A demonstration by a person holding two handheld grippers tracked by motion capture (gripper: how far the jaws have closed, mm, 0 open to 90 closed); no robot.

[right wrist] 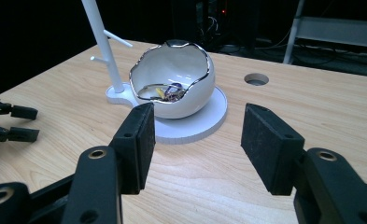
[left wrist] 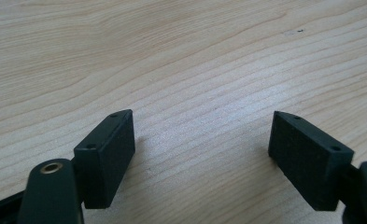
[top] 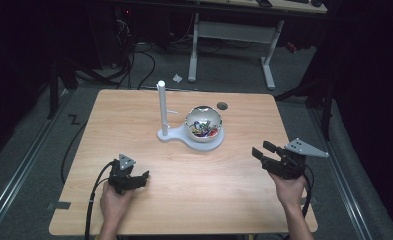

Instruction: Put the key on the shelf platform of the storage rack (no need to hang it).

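Jaws apart, right gripper [right wrist: 197, 144] bowl-facing [right wrist: 172, 79]

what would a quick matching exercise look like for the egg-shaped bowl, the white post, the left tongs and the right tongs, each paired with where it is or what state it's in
Things:
1. bowl
2. white post
3. left tongs
4. right tongs
5. round hole

Places or states:
A. open, low over bare wood at the near left of the table
B. upright, with side pegs, left of the bowl
D. open, jaws aimed at the bowl from the near right
E. on the round white base, holding small colourful items
F. in the tabletop behind the bowl

Pairs: 1-E, 2-B, 3-A, 4-D, 5-F
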